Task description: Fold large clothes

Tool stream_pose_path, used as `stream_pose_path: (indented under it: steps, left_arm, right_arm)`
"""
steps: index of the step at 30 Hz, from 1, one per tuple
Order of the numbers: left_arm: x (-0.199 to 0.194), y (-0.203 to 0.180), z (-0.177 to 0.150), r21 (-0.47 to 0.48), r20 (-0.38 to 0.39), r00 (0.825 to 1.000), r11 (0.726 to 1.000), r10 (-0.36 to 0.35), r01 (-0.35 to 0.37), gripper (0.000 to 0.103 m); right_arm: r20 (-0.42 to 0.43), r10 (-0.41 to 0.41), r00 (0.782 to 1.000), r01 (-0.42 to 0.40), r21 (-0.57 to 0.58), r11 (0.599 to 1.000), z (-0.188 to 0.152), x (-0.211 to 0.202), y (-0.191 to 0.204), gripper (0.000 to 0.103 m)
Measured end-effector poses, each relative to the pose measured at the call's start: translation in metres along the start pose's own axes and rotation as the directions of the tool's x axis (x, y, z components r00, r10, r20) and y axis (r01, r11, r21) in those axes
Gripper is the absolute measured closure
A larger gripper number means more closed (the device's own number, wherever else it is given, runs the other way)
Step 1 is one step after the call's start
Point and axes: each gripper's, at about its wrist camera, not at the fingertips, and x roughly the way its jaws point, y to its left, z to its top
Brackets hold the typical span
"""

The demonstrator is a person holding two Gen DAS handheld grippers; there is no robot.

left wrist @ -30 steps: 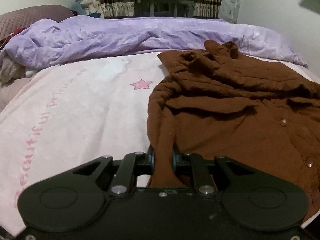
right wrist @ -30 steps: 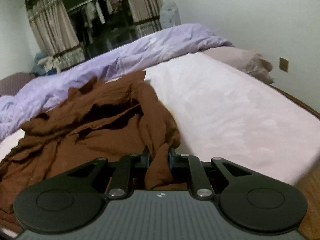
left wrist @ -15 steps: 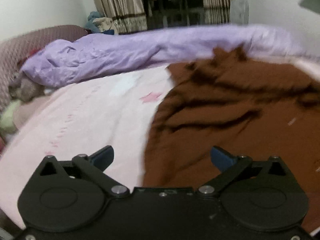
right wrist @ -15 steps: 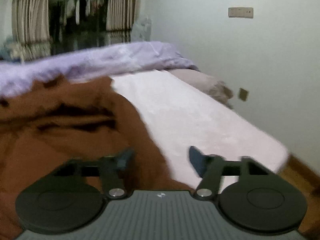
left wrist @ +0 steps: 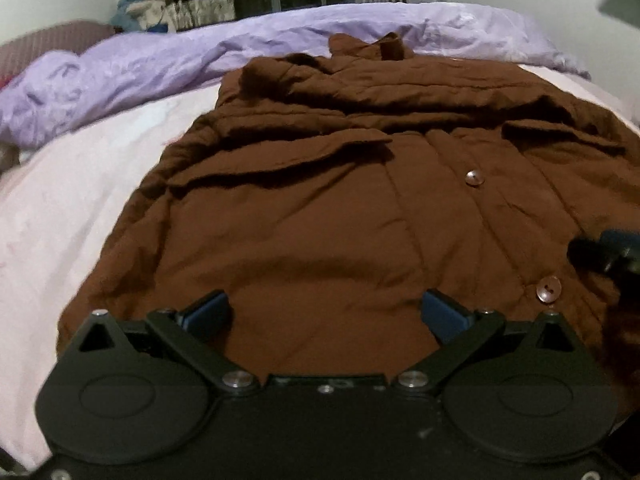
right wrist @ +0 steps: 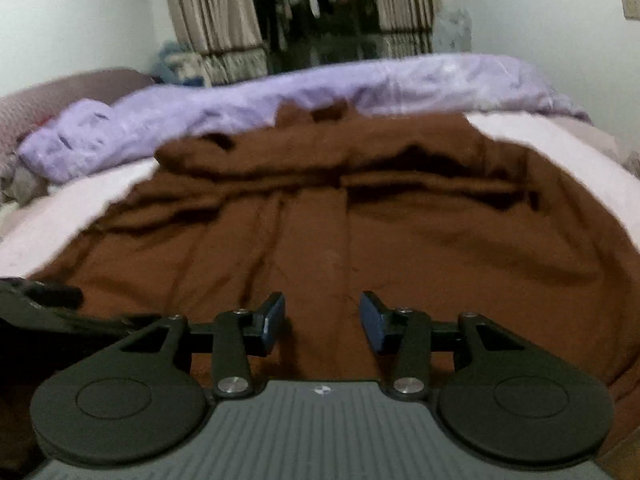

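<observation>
A large brown buttoned coat lies spread on the pink bed sheet, collar at the far end and rumpled folds across its upper half. My left gripper hovers over the coat's near hem, open wide with only flat cloth below the gap. My right gripper is over the near middle of the coat; its jaws are opening and nothing is pinched between them. Part of the right gripper shows at the right edge of the left wrist view. The left gripper shows at the left edge of the right wrist view.
A crumpled purple duvet runs across the far side of the bed. Curtains and a dark wardrobe opening with hanging clothes stand behind it. A mauve headboard is at the far left, with white walls on both sides.
Both grippers were shut on bunched edges of the coat and have let go. Their jaws opened and both swung inward over the coat, which now lies flatter.
</observation>
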Motion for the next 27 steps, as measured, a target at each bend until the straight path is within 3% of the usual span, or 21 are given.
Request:
stream_pose_path:
  steps: [9, 13, 14, 17, 19, 21, 22, 23, 25, 27]
  left_arm:
    - [-0.006, 0.029, -0.003, -0.025, 0.001, 1.0, 0.999, 0.03, -0.03, 0.0]
    - [-0.017, 0.07, -0.015, -0.077, 0.002, 0.999, 0.996, 0.051, -0.051, 0.0]
    - [-0.021, 0.077, -0.018, -0.073, 0.007, 0.998, 0.995, 0.063, -0.062, 0.0]
    - [-0.031, 0.095, -0.025, -0.082, 0.01, 0.973, 0.97, 0.231, -0.23, 0.0]
    - [-0.037, 0.116, -0.03, -0.167, 0.008, 0.974, 0.961, 0.226, -0.222, 0.0]
    - [-0.035, 0.133, -0.035, -0.228, -0.031, 0.988, 0.962, 0.149, -0.152, 0.0]
    - [-0.034, 0.138, -0.036, -0.249, -0.042, 0.992, 0.961, 0.115, -0.122, 0.0]
    - [-0.032, 0.14, -0.037, -0.265, -0.05, 0.995, 0.959, 0.09, -0.1, 0.0]
    - [-0.033, 0.136, -0.037, -0.249, -0.037, 0.996, 0.964, 0.086, -0.093, 0.0]
    - [-0.037, 0.127, -0.038, -0.217, -0.01, 0.997, 0.974, 0.072, -0.072, 0.002]
  right_arm:
    - [-0.005, -0.05, 0.999, 0.051, 0.056, 0.997, -0.003, -0.012, -0.046, 0.051]
    - [-0.004, -0.186, 0.983, 0.186, 0.075, 0.98, -0.003, -0.025, -0.081, 0.052]
    - [-0.002, -0.19, 0.982, 0.189, 0.095, 0.977, -0.003, -0.029, -0.092, 0.056]
    - [0.015, -0.186, 0.983, 0.18, 0.173, 0.968, -0.003, -0.044, -0.123, 0.065]
    - [0.051, -0.178, 0.983, 0.166, 0.191, 0.967, -0.003, -0.055, -0.133, 0.063]
    - [0.077, -0.197, 0.977, 0.179, 0.195, 0.964, -0.002, -0.065, -0.138, 0.047]
    - [0.077, -0.237, 0.968, 0.219, 0.195, 0.956, -0.001, -0.068, -0.139, 0.017]
    - [0.072, -0.291, 0.954, 0.273, 0.194, 0.942, -0.001, -0.071, -0.14, 0.0]
    - [0.036, -0.37, 0.928, 0.358, 0.185, 0.915, -0.002, -0.07, -0.144, 0.0]
    - [-0.031, -0.342, 0.939, 0.341, 0.189, 0.921, -0.006, -0.064, -0.151, 0.0]
